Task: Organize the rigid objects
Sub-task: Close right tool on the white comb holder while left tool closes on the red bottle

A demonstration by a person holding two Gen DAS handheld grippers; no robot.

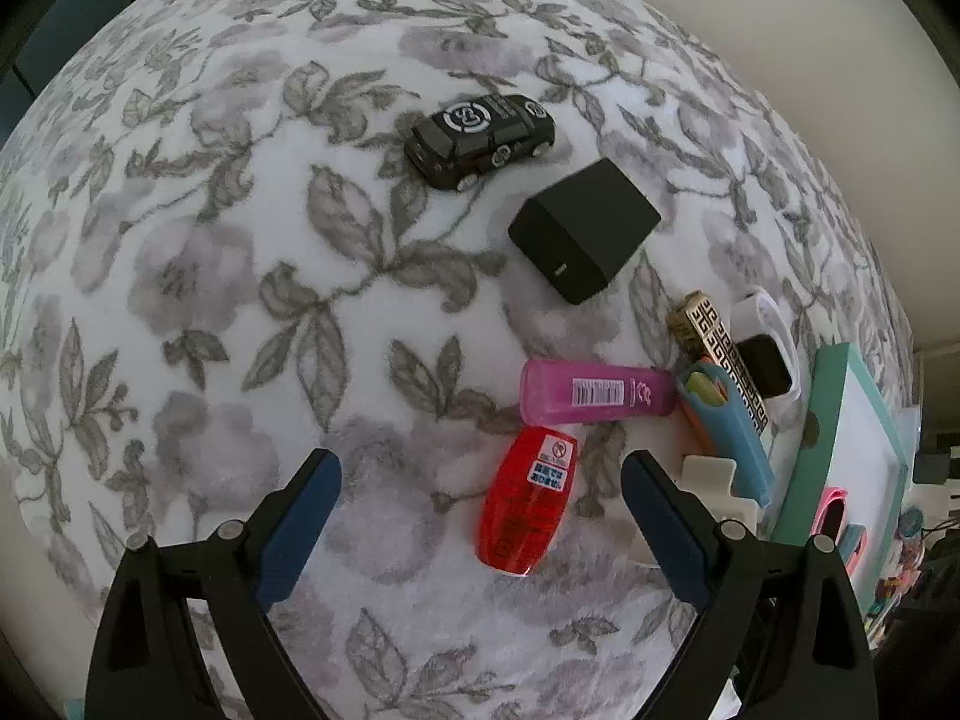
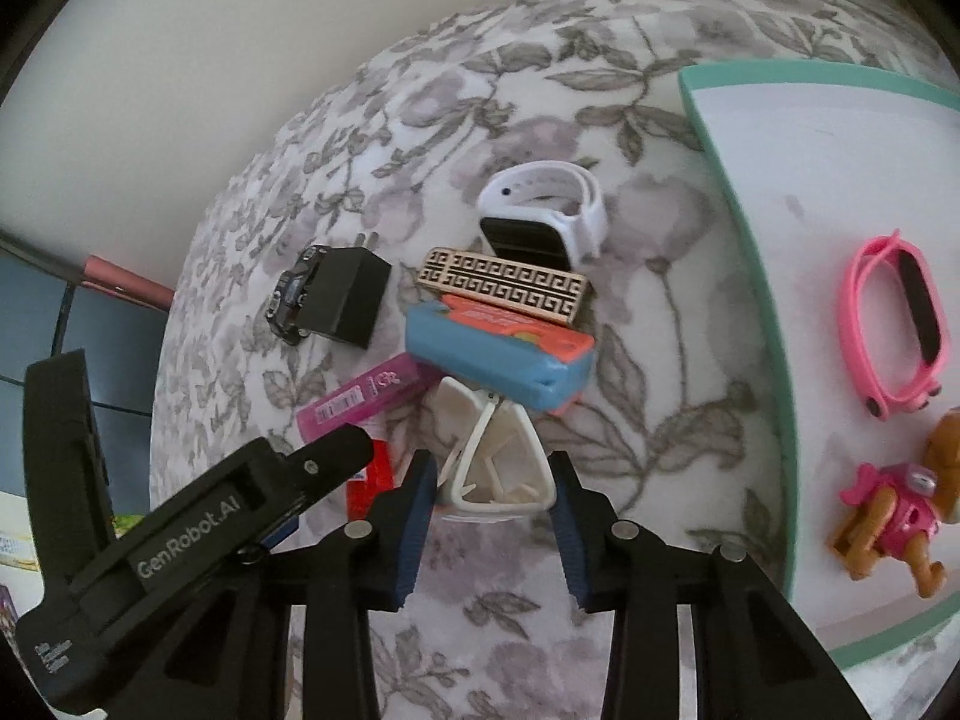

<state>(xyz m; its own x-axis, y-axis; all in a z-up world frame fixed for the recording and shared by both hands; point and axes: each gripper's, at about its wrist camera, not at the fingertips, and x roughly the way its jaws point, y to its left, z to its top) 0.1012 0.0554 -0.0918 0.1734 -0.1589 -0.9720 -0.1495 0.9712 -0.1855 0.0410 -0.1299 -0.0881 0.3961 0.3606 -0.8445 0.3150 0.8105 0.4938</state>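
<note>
A pile of small objects lies on the floral cloth. In the left wrist view my left gripper (image 1: 480, 495) is open, with a red bottle (image 1: 527, 501) lying between its fingertips, untouched. Beyond it lie a pink case (image 1: 594, 399), a blue-orange case (image 1: 729, 438), a patterned bar (image 1: 720, 354), a white watch (image 1: 765, 345), a black box (image 1: 585, 231) and a black toy car (image 1: 480, 138). In the right wrist view my right gripper (image 2: 493, 477) stands around a white triangular box (image 2: 498, 462); whether the pads touch it is unclear.
A teal-rimmed white tray (image 2: 762, 264) lies at the right, holding a pink watch band (image 2: 897, 330) and a pink toy dog (image 2: 894, 516). The left gripper's body (image 2: 198, 534) crosses the lower left of the right wrist view. The tray also shows in the left wrist view (image 1: 834, 396).
</note>
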